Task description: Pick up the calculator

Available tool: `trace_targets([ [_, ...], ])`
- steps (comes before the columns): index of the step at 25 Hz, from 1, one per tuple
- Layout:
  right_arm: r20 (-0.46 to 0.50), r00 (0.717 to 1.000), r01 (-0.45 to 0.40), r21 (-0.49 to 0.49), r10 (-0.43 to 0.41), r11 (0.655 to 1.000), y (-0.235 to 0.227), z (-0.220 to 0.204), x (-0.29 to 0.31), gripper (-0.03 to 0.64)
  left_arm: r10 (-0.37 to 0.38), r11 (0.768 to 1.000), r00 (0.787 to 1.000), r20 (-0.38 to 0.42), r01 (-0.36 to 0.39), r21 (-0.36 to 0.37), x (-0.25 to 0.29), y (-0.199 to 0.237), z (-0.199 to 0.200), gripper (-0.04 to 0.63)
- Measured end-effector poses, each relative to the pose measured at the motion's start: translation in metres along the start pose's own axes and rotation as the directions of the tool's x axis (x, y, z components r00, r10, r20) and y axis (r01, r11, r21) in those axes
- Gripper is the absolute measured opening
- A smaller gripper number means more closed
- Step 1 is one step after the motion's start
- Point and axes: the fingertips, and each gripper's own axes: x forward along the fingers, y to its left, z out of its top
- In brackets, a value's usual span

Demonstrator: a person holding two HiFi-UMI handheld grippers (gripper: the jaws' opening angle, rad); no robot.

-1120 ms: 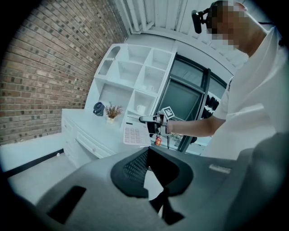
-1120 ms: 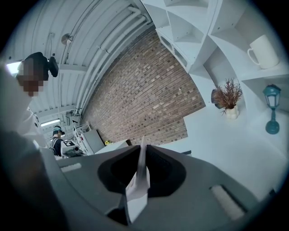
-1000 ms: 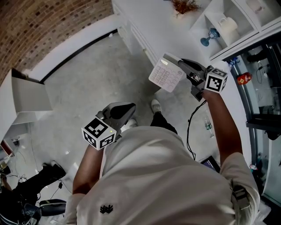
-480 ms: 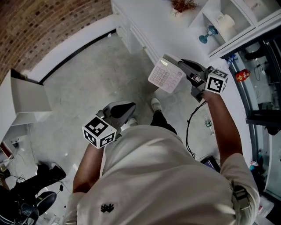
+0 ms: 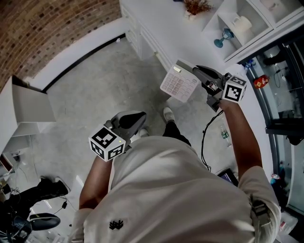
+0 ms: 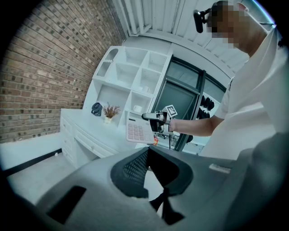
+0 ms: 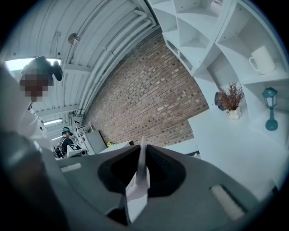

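The calculator (image 5: 178, 82), white with rows of pale keys, hangs in the air above the floor, keys facing up and tilted. My right gripper (image 5: 196, 76) is shut on its right edge. In the right gripper view the calculator (image 7: 137, 189) shows edge-on, pinched between the two jaws of the right gripper (image 7: 143, 154). My left gripper (image 5: 132, 119) is held low by my waist, shut with nothing in it. The left gripper view looks past the closed left gripper (image 6: 147, 155) at the calculator (image 6: 135, 131) and the right gripper (image 6: 151, 117) across from it.
A white counter (image 5: 156, 23) with drawers runs along the top, with a dried plant (image 5: 197, 5) on it. White shelves hold a blue lamp (image 5: 220, 40) and a mug (image 5: 243, 23). A brick wall (image 5: 47, 23) is at left. A cable (image 5: 205, 137) and bottle (image 5: 224, 135) lie on the floor.
Both grippers have drifted only slightly and the calculator stays in the right jaws. Dark shapes on the floor at the lower left have shifted.
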Motion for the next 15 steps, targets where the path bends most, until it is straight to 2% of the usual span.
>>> trace_targets([
  [15,-0.003,1.000,-0.011,0.001,0.011,1.000,0.0037,0.0019,-0.0009,0.057,0.000,1.000,1.000,0.004,0.000,0.003,-0.0020,-0.0007,0.0018,0.006],
])
